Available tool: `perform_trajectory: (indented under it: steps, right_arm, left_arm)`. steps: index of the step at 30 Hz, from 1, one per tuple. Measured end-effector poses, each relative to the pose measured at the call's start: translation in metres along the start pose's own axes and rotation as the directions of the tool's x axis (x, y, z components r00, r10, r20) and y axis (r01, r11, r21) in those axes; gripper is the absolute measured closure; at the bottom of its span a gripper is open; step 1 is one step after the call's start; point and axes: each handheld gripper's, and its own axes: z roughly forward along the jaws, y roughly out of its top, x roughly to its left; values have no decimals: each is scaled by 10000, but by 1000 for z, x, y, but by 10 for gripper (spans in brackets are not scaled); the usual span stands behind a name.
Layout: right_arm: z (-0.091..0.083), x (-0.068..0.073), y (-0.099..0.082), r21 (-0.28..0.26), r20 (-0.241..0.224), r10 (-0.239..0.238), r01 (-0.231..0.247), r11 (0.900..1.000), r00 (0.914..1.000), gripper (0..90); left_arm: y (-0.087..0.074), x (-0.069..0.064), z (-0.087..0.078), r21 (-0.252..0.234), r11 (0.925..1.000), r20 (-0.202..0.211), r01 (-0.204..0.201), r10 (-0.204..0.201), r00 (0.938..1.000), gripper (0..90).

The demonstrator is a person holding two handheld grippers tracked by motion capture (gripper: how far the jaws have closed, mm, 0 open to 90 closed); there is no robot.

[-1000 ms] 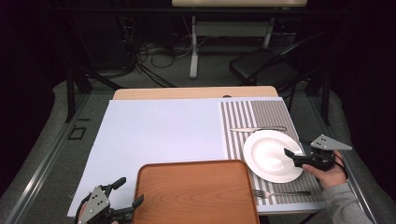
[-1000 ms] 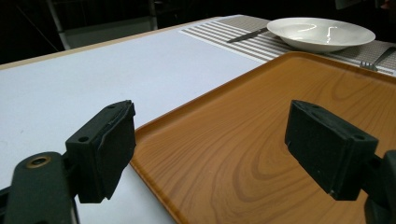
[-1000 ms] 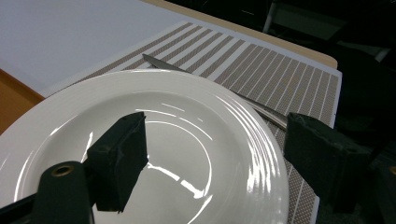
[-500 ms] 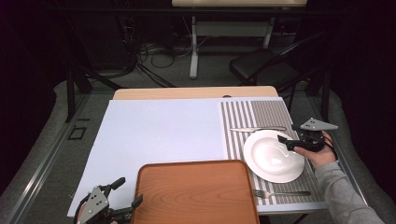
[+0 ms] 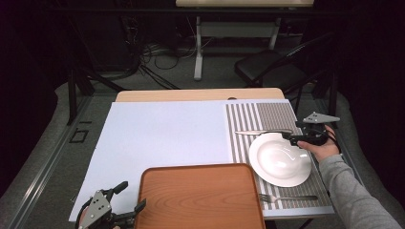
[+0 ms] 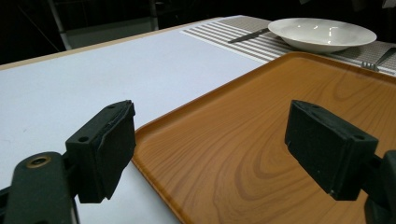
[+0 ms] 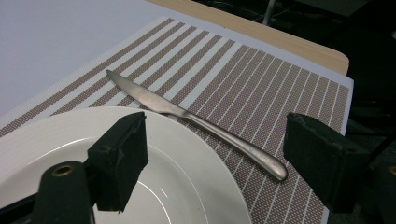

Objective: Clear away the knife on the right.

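While right claw (image 5: 292, 138) gapes, knife (image 7: 196, 120) beside plate (image 7: 196, 186)

Black tongs (image 5: 292, 138) with square pads, grey top plate, seemingly grey sleeve (image 5: 351, 191)

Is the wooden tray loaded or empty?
Empty: the wooden tray shows bare wood grain in the high and left gripper views.

Your worktop (image 5: 196, 94) is a light wooden board; its far edge shows bare. A pale blue-white sheet (image 5: 162, 133) covers most of it. On the sheet's right part you have a brown-and-white striped woven placemat (image 5: 272, 112). At the near edge sits a rectangular wooden tray (image 5: 198, 195), just beside the placemat. On the placemat: white round plate (image 5: 279, 160), steel knife (image 5: 260, 132) beyond it, steel fork (image 5: 286, 197) nearer you.
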Motion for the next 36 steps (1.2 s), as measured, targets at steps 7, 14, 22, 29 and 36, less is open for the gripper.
perform_trajectory:
  steps: [7, 14, 22, 29, 36]
  right_arm:
    - [6, -3, 9, 167, 16, -59, 59, 9998, 10000, 208]
    - [15, -8, 16, 268, 84, 87, -90, 9996, 9999, 209]
    - [26, -13, 20, 607, 172, 76, -86, 9981, 9998, 209]
    - [32, -11, 34, 1084, 101, -708, 693, 9917, 9974, 218]
    - [44, -4, 53, 2361, -145, -3579, 3510, 9061, 9337, 256]
  left_arm:
    - [0, 0, 0, 48, 10000, -1, -14, 14, 10000, 165]
    - [0, 1, 0, 9, 10000, -4, -3, 3, 10000, 165]
    - [-1, 1, 0, 40, 10000, -8, -4, 4, 10000, 165]
    - [-1, 1, 0, 55, 10000, -11, 5, -5, 10000, 165]
    - [-1, 2, 0, 43, 10000, -39, 8, -8, 10000, 165]
